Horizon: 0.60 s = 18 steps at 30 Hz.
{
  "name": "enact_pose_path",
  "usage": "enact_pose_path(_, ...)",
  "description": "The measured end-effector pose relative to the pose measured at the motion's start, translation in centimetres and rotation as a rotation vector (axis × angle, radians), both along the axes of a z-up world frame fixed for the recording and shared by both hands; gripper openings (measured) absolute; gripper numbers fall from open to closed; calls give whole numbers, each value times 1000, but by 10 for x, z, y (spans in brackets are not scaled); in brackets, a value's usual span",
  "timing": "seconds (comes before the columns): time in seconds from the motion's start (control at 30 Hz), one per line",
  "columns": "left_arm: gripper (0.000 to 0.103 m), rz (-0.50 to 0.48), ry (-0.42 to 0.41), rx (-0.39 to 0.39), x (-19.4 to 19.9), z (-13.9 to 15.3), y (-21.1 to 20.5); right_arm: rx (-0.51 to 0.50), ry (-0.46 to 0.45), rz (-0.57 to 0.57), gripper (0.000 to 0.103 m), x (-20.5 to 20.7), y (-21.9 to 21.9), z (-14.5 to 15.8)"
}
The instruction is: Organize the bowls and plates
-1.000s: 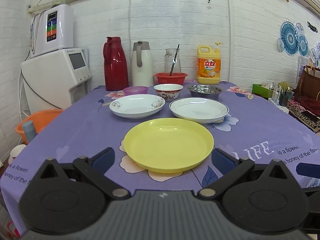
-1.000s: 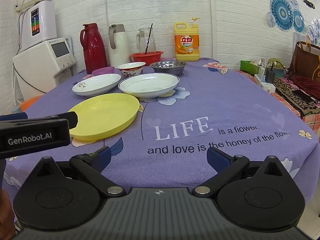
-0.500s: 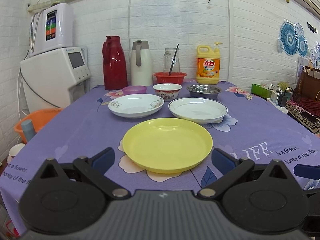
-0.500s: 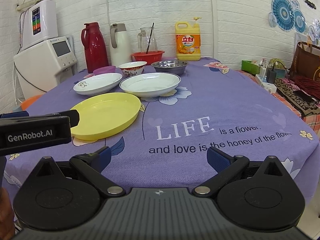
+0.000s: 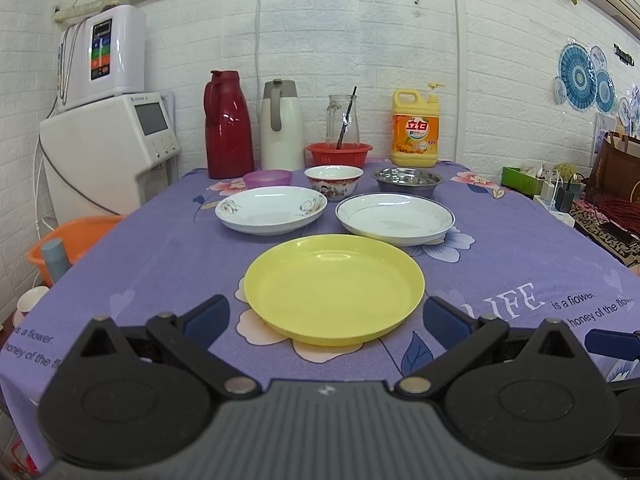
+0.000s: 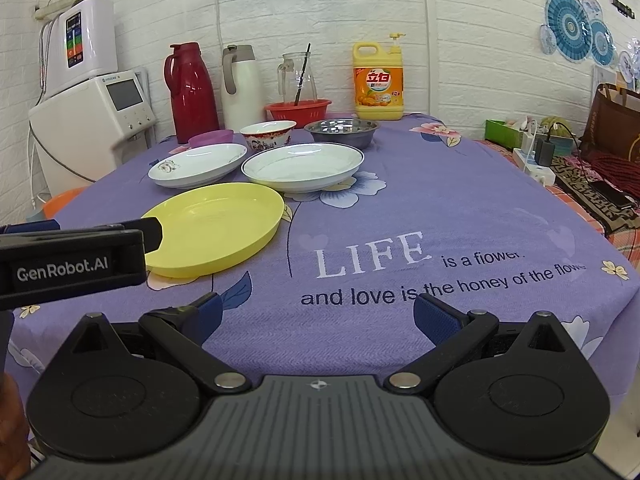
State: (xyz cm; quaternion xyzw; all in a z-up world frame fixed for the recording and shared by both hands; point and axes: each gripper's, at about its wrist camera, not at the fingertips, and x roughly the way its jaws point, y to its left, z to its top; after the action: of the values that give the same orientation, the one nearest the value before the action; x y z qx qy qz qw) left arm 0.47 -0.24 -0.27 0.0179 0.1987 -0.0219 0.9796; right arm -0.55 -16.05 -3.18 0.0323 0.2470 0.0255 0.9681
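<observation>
A yellow plate (image 5: 334, 288) (image 6: 216, 226) lies nearest on the purple tablecloth. Behind it sit a flower-rimmed white plate (image 5: 270, 209) (image 6: 198, 165) on the left and a blue-rimmed white plate (image 5: 395, 219) (image 6: 303, 166) on the right. Further back stand a small purple bowl (image 5: 268, 178), a patterned ceramic bowl (image 5: 334, 180) (image 6: 269, 134) and a steel bowl (image 5: 408, 181) (image 6: 341, 130). My left gripper (image 5: 326, 320) is open and empty just before the yellow plate. My right gripper (image 6: 318, 316) is open and empty over the cloth, right of the yellow plate.
At the table's back stand a red thermos (image 5: 228, 126), a white thermos (image 5: 281, 126), a red basket (image 5: 339, 153) with a glass jug, and a detergent bottle (image 5: 415, 128). A water dispenser (image 5: 108, 148) and an orange basin (image 5: 76, 240) are at the left.
Both grippers have drifted slightly; the view shifts a little. Nothing on the table has moved.
</observation>
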Motion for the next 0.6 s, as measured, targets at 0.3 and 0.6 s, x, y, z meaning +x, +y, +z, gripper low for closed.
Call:
enact_pose_path(0.3,103,-2,3,-1,0,-1,1,-4,6,7,103,0,3,-2)
enact_pose_path(0.6,103,-3,5,-1,-1,-4,1,-5,12,10,103,1,5,-3)
